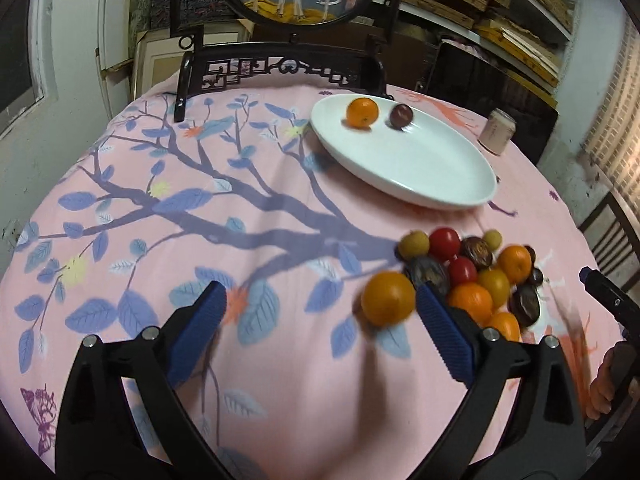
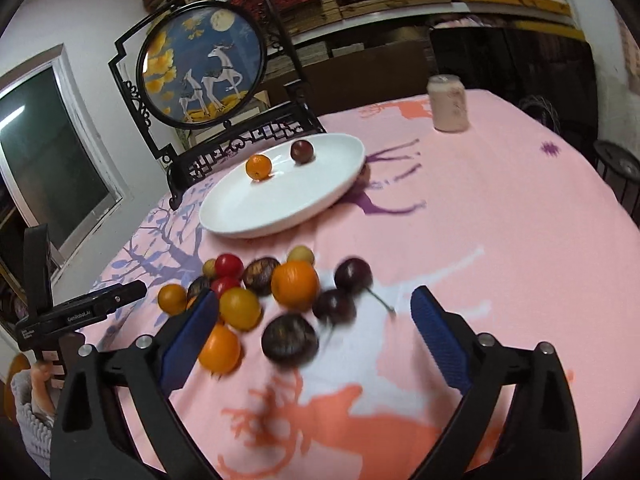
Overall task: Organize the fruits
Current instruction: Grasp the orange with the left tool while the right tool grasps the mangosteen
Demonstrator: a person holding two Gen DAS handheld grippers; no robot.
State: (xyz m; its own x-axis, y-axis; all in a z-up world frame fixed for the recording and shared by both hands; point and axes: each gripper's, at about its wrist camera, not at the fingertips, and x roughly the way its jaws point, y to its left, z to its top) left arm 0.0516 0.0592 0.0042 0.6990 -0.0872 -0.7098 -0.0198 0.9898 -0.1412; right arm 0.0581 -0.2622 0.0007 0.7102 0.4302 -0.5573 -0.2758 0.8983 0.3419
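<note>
- Looking along my left gripper [image 1: 320, 312], I see its blue pads [image 1: 440, 324] spread wide with nothing pressed between them; only patterned cloth lies in the gap.
- An orange [image 1: 388, 298] sits just inside the right-hand pad, close to it; blur keeps me from telling whether they touch.
- My right gripper [image 2: 316, 316] is also spread wide, gripping nothing. A dark plum [image 2: 290, 337] and two dark cherries [image 2: 335, 306] with stems lie on the cloth between its fingers, apart from both pads.
- The fruit pile [image 1: 476, 276] is on the near part of the pink tablecloth [image 1: 280, 360]: oranges, red and yellow small fruits, dark plums, clustered together and touching.
- The white oval plate [image 1: 420, 168] lies farther off, beyond the pile. On its far end rest one orange [image 1: 362, 111] and one dark plum [image 1: 401, 115], side by side but apart.
- A pale pink jar [image 2: 447, 103] stands upright at the far right of the table.
- A dark carved stand with a round deer picture [image 2: 202, 68] rises at the far edge behind the plate.
</note>
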